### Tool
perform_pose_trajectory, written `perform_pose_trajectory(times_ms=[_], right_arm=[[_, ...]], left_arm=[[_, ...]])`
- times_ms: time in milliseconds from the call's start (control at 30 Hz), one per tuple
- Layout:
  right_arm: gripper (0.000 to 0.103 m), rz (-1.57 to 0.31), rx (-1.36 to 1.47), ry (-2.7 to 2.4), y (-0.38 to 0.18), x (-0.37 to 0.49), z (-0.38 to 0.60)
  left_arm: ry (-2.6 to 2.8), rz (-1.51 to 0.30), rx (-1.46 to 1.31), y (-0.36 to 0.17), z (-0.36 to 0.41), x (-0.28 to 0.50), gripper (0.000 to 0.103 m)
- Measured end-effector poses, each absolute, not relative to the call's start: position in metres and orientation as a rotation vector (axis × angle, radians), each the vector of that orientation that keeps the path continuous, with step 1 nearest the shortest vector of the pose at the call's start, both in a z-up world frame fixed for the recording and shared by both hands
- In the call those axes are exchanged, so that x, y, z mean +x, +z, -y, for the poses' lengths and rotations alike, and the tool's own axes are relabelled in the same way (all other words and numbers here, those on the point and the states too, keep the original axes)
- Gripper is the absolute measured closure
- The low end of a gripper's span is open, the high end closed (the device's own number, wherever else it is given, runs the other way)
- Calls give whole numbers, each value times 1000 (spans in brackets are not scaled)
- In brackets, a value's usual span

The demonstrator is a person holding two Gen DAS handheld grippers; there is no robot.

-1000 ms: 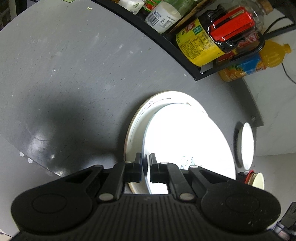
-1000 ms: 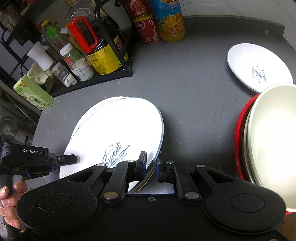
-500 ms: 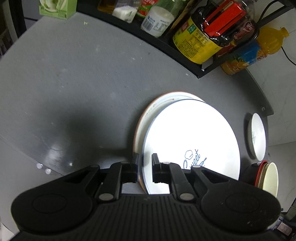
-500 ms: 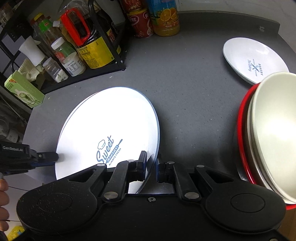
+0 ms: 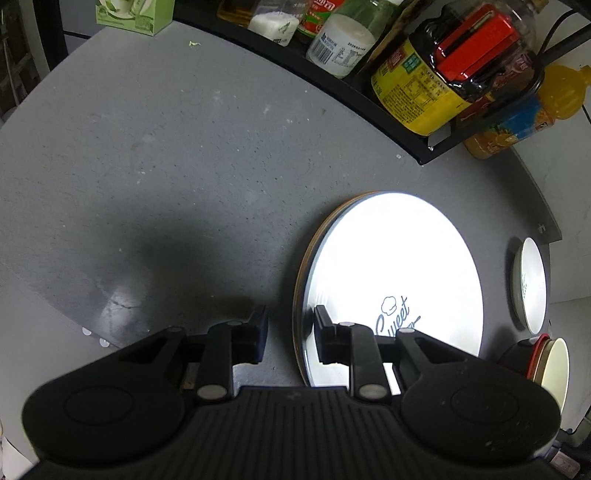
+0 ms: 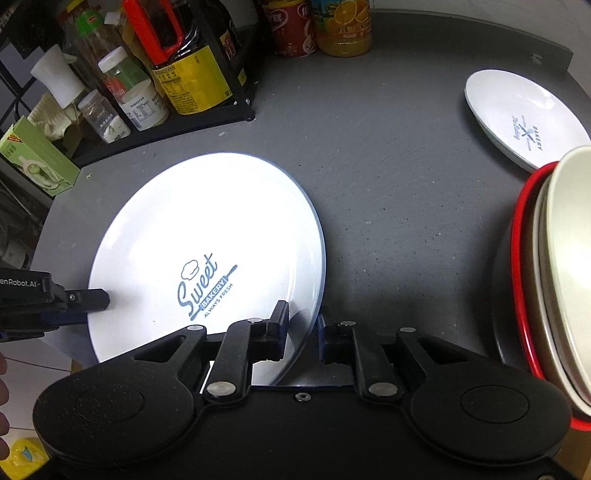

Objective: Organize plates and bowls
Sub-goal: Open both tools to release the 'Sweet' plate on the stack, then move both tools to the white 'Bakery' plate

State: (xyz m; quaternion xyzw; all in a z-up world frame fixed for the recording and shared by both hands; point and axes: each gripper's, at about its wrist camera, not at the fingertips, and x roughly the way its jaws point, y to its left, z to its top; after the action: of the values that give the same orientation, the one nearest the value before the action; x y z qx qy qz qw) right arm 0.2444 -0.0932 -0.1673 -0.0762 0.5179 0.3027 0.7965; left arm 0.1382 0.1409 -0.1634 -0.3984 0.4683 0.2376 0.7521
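A large white "Sweet Bakery" plate (image 6: 207,236) lies flat on another plate whose brown rim (image 5: 301,273) shows under it in the left wrist view, on the grey counter (image 6: 388,184). It also shows in the left wrist view (image 5: 399,266). My left gripper (image 5: 290,332) is open, its jaws straddling the stack's near edge without gripping. My right gripper (image 6: 302,325) is open, its jaws either side of the plate's right rim. A smaller white bakery plate (image 6: 524,118) sits at the far right. Cream bowls in a red-rimmed dish (image 6: 554,273) stand at the right.
A black rack (image 6: 207,122) with sauce bottles and jars stands at the back left. A red can and an orange juice bottle (image 6: 343,26) stand at the back. A green box (image 6: 37,158) sits at the counter's left end. The counter's front-left edge is close to the plate stack.
Both grippers held the large plate shut and lowered it onto the plate beneath. Now both have opened and let it go; the plate lies flat and aligned on the stack.
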Motion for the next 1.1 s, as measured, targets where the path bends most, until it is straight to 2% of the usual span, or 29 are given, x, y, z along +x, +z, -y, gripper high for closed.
perform_pose_trajectory(times_ms=[200, 300, 367, 400, 467, 533, 667, 800, 1100], right_arm=[[83, -1130, -159, 641, -163, 251, 91], [69, -1127, -127, 661, -150, 252, 96], [53, -1116, -116, 672, -141, 253, 99], [50, -1104, -111, 681, -135, 252, 101], [35, -1082, -104, 693, -124, 250, 105], [25, -1056, -87, 693, -111, 248, 111], [3, -1017, -57, 693, -92, 248, 125], [0, -987, -42, 689, -79, 256, 135], [0, -985, -23, 674, -67, 287, 162]], left_arm=[[522, -1037, -857, -164, -140, 144, 80], [536, -1041, -836, -155, -140, 146, 80], [530, -1028, -838, -148, -140, 147, 75], [527, -1030, -824, -143, -139, 148, 66], [532, -1043, -782, -134, -135, 152, 51], [525, -1039, -746, -124, -130, 156, 34], [483, -1024, -705, -108, -118, 163, 21], [459, -1019, -662, -96, -101, 174, 14], [410, -1024, -595, -77, -59, 212, 13]])
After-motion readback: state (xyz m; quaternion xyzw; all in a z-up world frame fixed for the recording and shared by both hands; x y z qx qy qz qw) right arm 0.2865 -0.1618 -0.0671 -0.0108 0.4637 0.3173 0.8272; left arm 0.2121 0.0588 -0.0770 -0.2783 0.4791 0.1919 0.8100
